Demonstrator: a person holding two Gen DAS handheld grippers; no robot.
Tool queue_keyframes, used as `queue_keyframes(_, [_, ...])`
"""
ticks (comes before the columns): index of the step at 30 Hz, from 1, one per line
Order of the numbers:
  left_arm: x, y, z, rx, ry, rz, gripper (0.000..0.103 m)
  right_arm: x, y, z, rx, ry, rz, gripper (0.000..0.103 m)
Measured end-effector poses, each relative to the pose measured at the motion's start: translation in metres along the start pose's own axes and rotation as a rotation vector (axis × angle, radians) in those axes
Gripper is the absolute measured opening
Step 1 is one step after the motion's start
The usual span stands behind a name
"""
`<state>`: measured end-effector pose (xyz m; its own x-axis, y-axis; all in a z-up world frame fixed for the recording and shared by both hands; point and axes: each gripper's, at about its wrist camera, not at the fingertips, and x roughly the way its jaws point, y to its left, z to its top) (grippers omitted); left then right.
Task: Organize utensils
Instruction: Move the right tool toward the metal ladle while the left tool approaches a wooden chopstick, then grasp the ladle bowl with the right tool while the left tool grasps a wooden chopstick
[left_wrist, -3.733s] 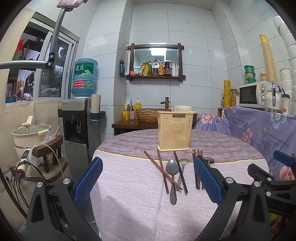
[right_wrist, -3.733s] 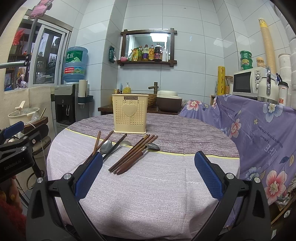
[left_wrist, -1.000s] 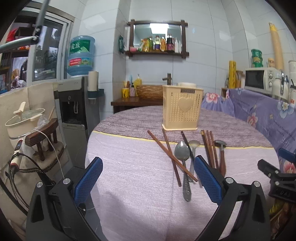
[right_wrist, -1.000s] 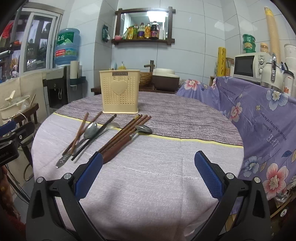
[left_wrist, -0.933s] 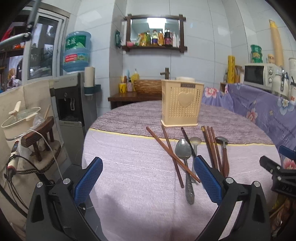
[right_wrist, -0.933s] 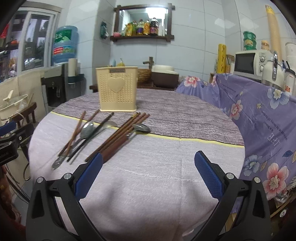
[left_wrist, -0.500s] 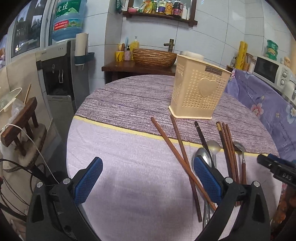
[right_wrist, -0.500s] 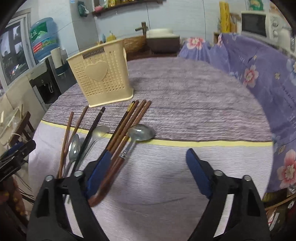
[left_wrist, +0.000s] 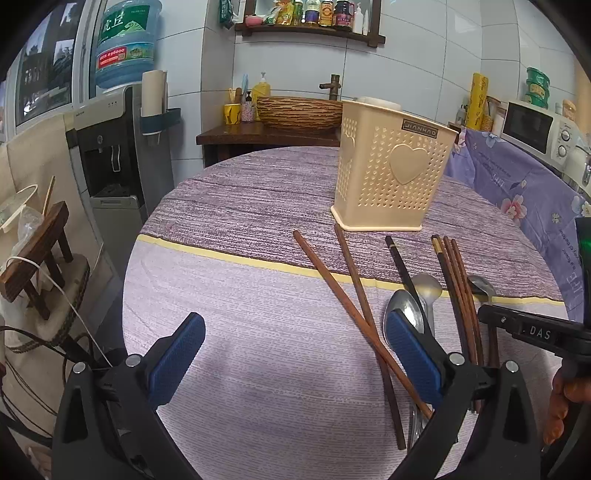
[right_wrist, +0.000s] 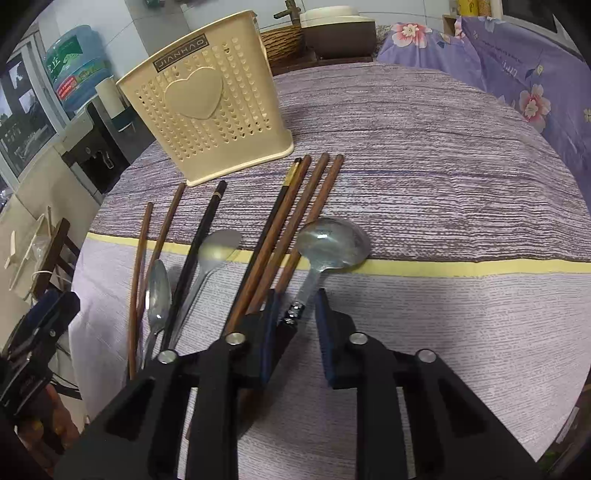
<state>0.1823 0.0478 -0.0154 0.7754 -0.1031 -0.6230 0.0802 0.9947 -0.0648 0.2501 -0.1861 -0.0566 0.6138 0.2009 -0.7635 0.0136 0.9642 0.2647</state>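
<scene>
Right gripper with narrowed jaws astride large spoon handle, beside brown chopsticks

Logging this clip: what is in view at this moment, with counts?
holder: one, cream, far side of table
chopsticks: seven, five brown and two black, lying in front of holder
spoons: three, silver, among the chopsticks
table: one, purple striped cloth
water dispenser: one, grey, left of table
microwave: one, white, on the right
left tongs: blue pads, open, above the cloth
right tongs: blue pads, open, astride rightmost spoon's handle
</scene>
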Motion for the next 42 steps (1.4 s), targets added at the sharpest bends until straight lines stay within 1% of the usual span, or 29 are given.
queue_keyframes(3, [0.001, 0.001, 0.000, 0.003, 0.006, 0.000, 0.097, -0.002, -0.005, 0.002, -0.009, 0.012, 0.008, 0.016])
queue_keyframes(6, [0.005, 0.003, 0.001, 0.004, 0.029, -0.009, 0.097, -0.009, -0.025, 0.004, -0.004, 0.026, 0.013, 0.011])
queue_keyframes(10, [0.016, 0.012, 0.005, -0.049, 0.085, -0.045, 0.097, -0.017, -0.048, 0.006, -0.054, 0.038, -0.041, 0.011])
queue_keyframes(14, [0.033, 0.011, 0.017, -0.094, 0.148, -0.088, 0.085, -0.016, -0.053, 0.005, -0.076, 0.029, -0.066, 0.013])
queue_keyframes(15, [0.039, 0.009, 0.021, -0.099, 0.164, -0.094, 0.082, -0.016, -0.049, 0.005, -0.089, 0.016, -0.090, 0.024])
queue_keyframes(16, [0.042, 0.006, 0.023, -0.097, 0.173, -0.097, 0.081, -0.017, -0.047, 0.005, -0.096, -0.001, -0.109, 0.049])
queue_keyframes(17, [0.047, 0.002, 0.027, -0.090, 0.182, -0.100, 0.079, -0.018, -0.046, 0.004, -0.097, -0.026, -0.120, 0.059])
queue_keyframes(18, [0.049, -0.001, 0.029, -0.083, 0.184, -0.100, 0.078, -0.019, -0.046, 0.005, -0.095, -0.044, -0.118, 0.063])
queue_keyframes(22, [0.057, -0.003, 0.032, -0.064, 0.189, -0.090, 0.078, -0.016, -0.048, 0.013, -0.087, -0.035, -0.118, 0.063])
queue_keyframes(26, [0.063, 0.004, 0.035, -0.087, 0.211, -0.092, 0.078, -0.008, -0.047, 0.020, -0.107, 0.004, -0.114, 0.063])
queue_keyframes(28, [0.066, 0.006, 0.035, -0.092, 0.224, -0.097, 0.078, -0.003, -0.041, 0.025, -0.148, 0.018, -0.146, 0.063])
queue_keyframes(29, [0.068, 0.006, 0.035, -0.089, 0.229, -0.094, 0.078, 0.000, -0.039, 0.028, -0.164, 0.023, -0.159, 0.062])
queue_keyframes(30, [0.070, 0.006, 0.036, -0.083, 0.234, -0.090, 0.078, 0.003, -0.038, 0.030, -0.170, 0.034, -0.169, 0.059])
queue_keyframes(32, [0.074, 0.006, 0.036, -0.078, 0.244, -0.083, 0.078, 0.009, -0.038, 0.035, -0.181, 0.058, -0.167, 0.056])
queue_keyframes(34, [0.077, 0.007, 0.037, -0.084, 0.261, -0.088, 0.074, 0.012, -0.037, 0.038, -0.192, 0.066, -0.176, 0.054])
queue_keyframes(39, [0.084, 0.007, 0.041, -0.098, 0.286, -0.093, 0.069, 0.018, -0.036, 0.047, -0.195, 0.101, -0.172, 0.053])
queue_keyframes(42, [0.090, 0.006, 0.047, -0.106, 0.305, -0.101, 0.065, 0.018, -0.034, 0.049, -0.209, 0.109, -0.171, 0.051])
